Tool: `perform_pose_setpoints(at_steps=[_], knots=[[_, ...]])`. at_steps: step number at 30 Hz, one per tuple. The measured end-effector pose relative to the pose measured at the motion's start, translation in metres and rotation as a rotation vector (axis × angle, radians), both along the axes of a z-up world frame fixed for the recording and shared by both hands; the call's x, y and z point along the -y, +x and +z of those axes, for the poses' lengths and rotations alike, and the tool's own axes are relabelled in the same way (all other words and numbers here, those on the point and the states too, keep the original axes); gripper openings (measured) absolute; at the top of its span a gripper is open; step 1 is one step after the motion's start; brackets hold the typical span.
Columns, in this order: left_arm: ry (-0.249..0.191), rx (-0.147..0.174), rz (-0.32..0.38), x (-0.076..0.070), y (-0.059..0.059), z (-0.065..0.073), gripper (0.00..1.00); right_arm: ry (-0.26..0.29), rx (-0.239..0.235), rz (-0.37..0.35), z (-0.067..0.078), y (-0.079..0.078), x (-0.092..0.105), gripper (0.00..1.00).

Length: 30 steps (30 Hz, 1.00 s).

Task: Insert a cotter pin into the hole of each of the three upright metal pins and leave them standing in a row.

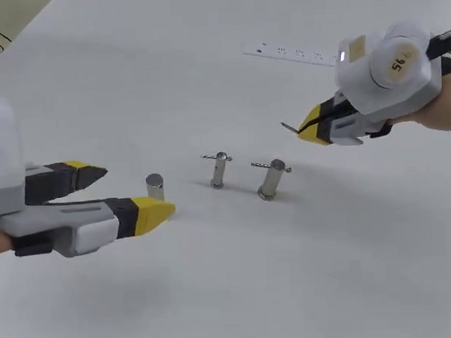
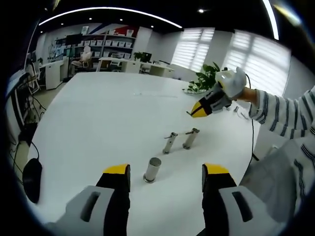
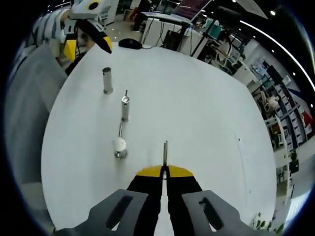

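**Item 1. Bare pin** (image 1: 155, 185): stands upright on the white table (image 1: 216, 289). Nothing passes through its top. It is the reference mark for all entries below.

**Item 2. Middle pin** (image 1: 219, 171): upright, next in the row after the bare pin and standing apart from it. The first fitted cotter pin (image 1: 212, 157) sits crosswise through its head.

**Item 3. End pin** (image 1: 271, 180): upright, the one in the row farthest from the bare pin, just past the middle pin. The second fitted cotter pin (image 1: 264, 165) sits crosswise through its top.

**Item 4. My left gripper** (image 1: 137, 191): jaws released and spread wide. It sits low, on the side of the bare pin away from the other two pins. In the left gripper view the bare pin stands between my two yellow tips and a little ahead of them, touching neither.

**Item 5. My right gripper** (image 1: 308, 130): raised above the table, well apart from the bare pin and beyond the end pin. Its jaws are clenched on the loose cotter pin (image 1: 289, 126), which juts out from the yellow tips. In the right gripper view it points straight ahead.

**Item 6. White strip** (image 1: 288, 52): lies flat on the table, well beyond the bare pin and the row. Its markings are too small to read.
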<state>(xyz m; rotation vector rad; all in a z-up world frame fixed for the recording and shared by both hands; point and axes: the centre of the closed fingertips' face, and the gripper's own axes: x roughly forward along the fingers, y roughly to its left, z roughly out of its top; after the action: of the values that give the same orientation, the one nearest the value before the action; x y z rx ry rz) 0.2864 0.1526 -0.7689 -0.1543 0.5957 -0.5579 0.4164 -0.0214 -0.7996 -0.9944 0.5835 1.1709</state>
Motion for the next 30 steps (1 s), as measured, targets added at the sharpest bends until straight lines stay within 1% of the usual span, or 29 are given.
perform_pose_setpoints(at_steps=[2, 4, 6, 7, 8, 9, 10, 13, 15, 16, 18, 21, 22, 23, 24, 26, 28, 29, 30], knots=[[-0.011, 0.004, -0.004, 0.003, 0.003, 0.003, 0.56, 0.021, 0.005, -0.002, 0.003, -0.001, 0.000, 0.03], [-0.013, 0.013, -0.012, 0.006, 0.005, 0.005, 0.55, 0.039, 0.015, 0.002, 0.008, -0.007, -0.002, 0.03], [0.003, 0.051, -0.026, 0.008, 0.010, 0.008, 0.54, 0.054, 0.027, 0.004, 0.013, -0.013, -0.003, 0.03], [-0.001, 0.061, -0.028, 0.010, 0.011, 0.010, 0.53, 0.066, 0.032, 0.004, 0.015, -0.015, -0.004, 0.03], [-0.010, 0.062, -0.031, 0.012, 0.012, 0.012, 0.51, 0.091, 0.023, 0.004, 0.017, -0.020, -0.007, 0.03], [-0.023, 0.060, -0.035, 0.015, 0.014, 0.013, 0.49, 0.104, 0.016, 0.001, 0.018, -0.022, -0.008, 0.03], [-0.028, 0.057, -0.037, 0.017, 0.015, 0.013, 0.47, 0.134, 0.012, -0.006, 0.022, -0.026, -0.011, 0.03], [-0.036, 0.050, -0.056, 0.025, 0.018, 0.014, 0.43, 0.154, 0.029, -0.001, 0.028, -0.033, -0.014, 0.03], [-0.113, 0.042, -0.052, 0.034, 0.020, 0.021, 0.34, 0.164, 0.035, 0.004, 0.029, -0.036, -0.015, 0.03], [-0.148, 0.044, -0.053, 0.038, 0.022, 0.026, 0.31, 0.176, 0.041, 0.007, 0.031, -0.039, -0.017, 0.03], [-0.171, 0.052, -0.051, 0.041, 0.028, 0.030, 0.27, 0.185, 0.047, 0.013, 0.034, -0.043, -0.018, 0.03], [-0.198, 0.053, -0.066, 0.048, 0.035, 0.034, 0.20, 0.207, 0.061, 0.027, 0.038, -0.051, -0.022, 0.03], [-0.224, 0.054, -0.067, 0.051, 0.036, 0.036, 0.17, 0.214, 0.063, 0.032, 0.039, -0.053, -0.024, 0.03], [-0.269, 0.036, -0.063, 0.055, 0.038, 0.039, 0.15, 0.222, 0.067, 0.043, 0.041, -0.056, -0.026, 0.03], [-0.275, 0.033, -0.063, 0.055, 0.039, 0.039, 0.14, 0.224, 0.071, 0.046, 0.041, -0.057, -0.028, 0.03], [-0.274, 0.033, -0.069, 0.059, 0.042, 0.040, 0.13, 0.229, 0.086, 0.059, 0.044, -0.061, -0.031, 0.03], [-0.278, 0.005, -0.090, 0.065, 0.041, 0.038, 0.13, 0.237, 0.098, 0.069, 0.046, -0.064, -0.034, 0.03], [-0.281, -0.016, -0.099, 0.069, 0.041, 0.036, 0.13, 0.238, 0.106, 0.077, 0.047, -0.065, -0.035, 0.03], [-0.283, -0.028, -0.102, 0.070, 0.040, 0.035, 0.13, 0.238, 0.116, 0.083, 0.048, -0.067, -0.037, 0.03]])
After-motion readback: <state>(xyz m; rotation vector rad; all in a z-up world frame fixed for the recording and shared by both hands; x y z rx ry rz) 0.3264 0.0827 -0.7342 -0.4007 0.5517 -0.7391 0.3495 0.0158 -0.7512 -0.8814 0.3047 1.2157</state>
